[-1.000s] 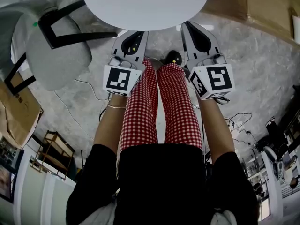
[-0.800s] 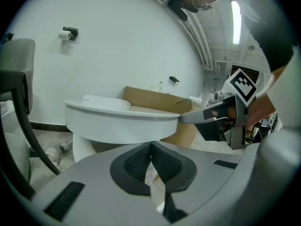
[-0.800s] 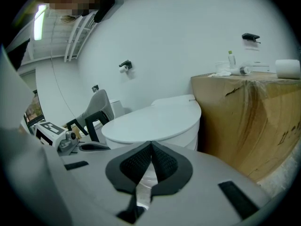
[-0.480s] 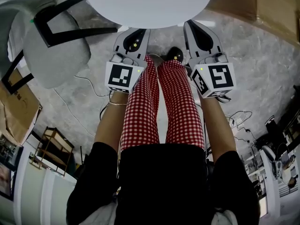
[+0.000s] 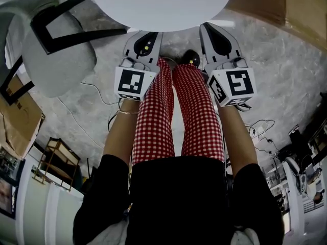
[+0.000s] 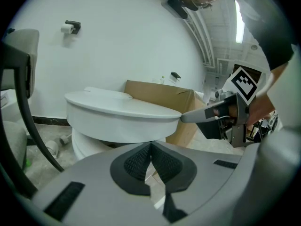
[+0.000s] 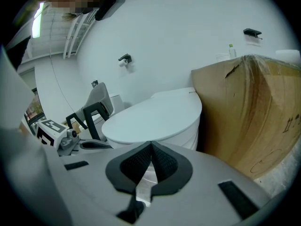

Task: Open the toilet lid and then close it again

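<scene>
The white toilet stands with its lid (image 5: 158, 4) down flat on the seat, also in the left gripper view as the lid (image 6: 117, 108) and in the right gripper view as the lid (image 7: 155, 117). My left gripper (image 5: 147, 34) is shut and holds nothing, its tips just at the lid's front rim, left of centre. My right gripper (image 5: 210, 28) is shut and empty too, at the rim's right side. In their own views the left gripper (image 6: 150, 147) and right gripper (image 7: 151, 147) show pads pressed together, a little below and short of the rim. Neither visibly touches the lid.
A grey chair (image 5: 56, 50) stands left of the toilet. A large cardboard box (image 5: 286, 4) sits close on its right, seen as the box (image 7: 254, 112). Flat cardboard (image 5: 15, 116) and cables (image 5: 87, 93) lie on the concrete floor. The person's legs stand between the grippers.
Both grippers have edged slightly forward toward the toilet's front rim. Their jaws stay shut and the lid has not moved.
</scene>
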Available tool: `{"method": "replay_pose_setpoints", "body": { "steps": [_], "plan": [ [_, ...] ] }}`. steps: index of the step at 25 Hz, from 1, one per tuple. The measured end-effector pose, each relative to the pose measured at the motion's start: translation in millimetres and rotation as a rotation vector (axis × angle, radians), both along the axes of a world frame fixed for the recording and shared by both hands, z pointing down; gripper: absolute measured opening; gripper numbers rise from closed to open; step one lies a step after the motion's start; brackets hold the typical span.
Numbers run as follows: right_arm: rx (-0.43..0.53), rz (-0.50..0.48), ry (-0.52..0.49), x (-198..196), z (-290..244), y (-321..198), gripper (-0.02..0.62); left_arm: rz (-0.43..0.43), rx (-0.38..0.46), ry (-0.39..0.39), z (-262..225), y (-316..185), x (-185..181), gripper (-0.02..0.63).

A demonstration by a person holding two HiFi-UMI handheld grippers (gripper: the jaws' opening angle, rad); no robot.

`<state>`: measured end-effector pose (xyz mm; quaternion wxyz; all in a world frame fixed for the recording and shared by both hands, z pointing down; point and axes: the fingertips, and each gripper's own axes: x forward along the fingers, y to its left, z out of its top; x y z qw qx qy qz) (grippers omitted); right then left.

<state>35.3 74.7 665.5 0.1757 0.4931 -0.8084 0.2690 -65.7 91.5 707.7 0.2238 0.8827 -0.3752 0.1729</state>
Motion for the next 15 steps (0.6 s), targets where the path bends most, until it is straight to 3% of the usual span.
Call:
{"method": "replay_pose_setpoints", "body": {
  "steps": [15],
  "plan": [
    [0.018, 0.0, 0.048, -1.3, 20.9, 3.4, 0.018, 0.005, -0.007, -0.005, 23.1, -1.6, -5.7, 0.003]
  ]
}}
